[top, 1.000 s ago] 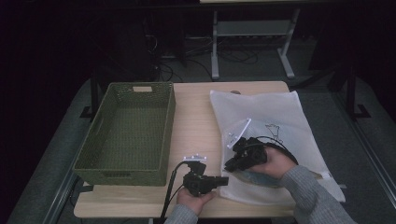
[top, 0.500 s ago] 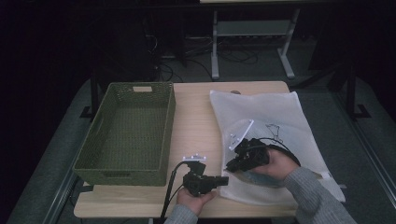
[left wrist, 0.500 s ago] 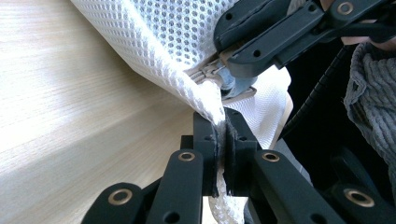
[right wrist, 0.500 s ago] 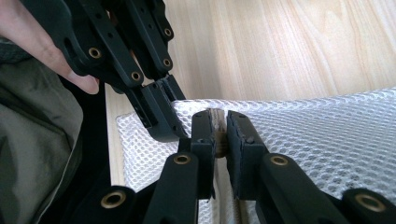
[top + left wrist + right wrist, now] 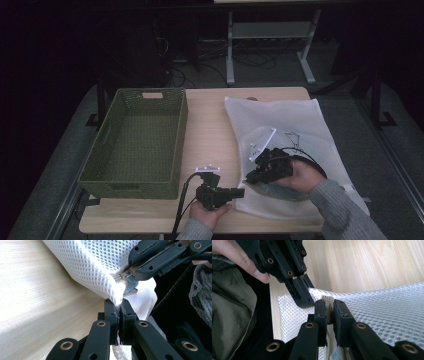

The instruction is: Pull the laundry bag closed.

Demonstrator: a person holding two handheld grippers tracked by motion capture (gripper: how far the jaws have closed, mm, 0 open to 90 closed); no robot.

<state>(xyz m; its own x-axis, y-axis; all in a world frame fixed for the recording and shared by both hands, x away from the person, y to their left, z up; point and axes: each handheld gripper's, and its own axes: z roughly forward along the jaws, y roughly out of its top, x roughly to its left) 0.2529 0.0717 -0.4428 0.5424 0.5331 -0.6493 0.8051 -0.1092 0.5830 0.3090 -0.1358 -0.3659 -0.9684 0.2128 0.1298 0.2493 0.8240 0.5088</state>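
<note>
Lying across the pale wooden table (image 5: 210, 120) at three o'clock, the white mesh laundry bag (image 5: 285, 125) is being pinched at its near corner by the left gripper (image 5: 119, 312), while the right gripper (image 5: 330, 308) is clamping the zipper end; tugging unevenly risks tearing mesh or slipping off.

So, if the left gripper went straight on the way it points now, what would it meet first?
Most likely the right gripper. The left gripper, shut on the corner of the white mesh bag, points along that fabric, and the right gripper sits just beyond at the zipper. Depth is hard to judge.
</note>
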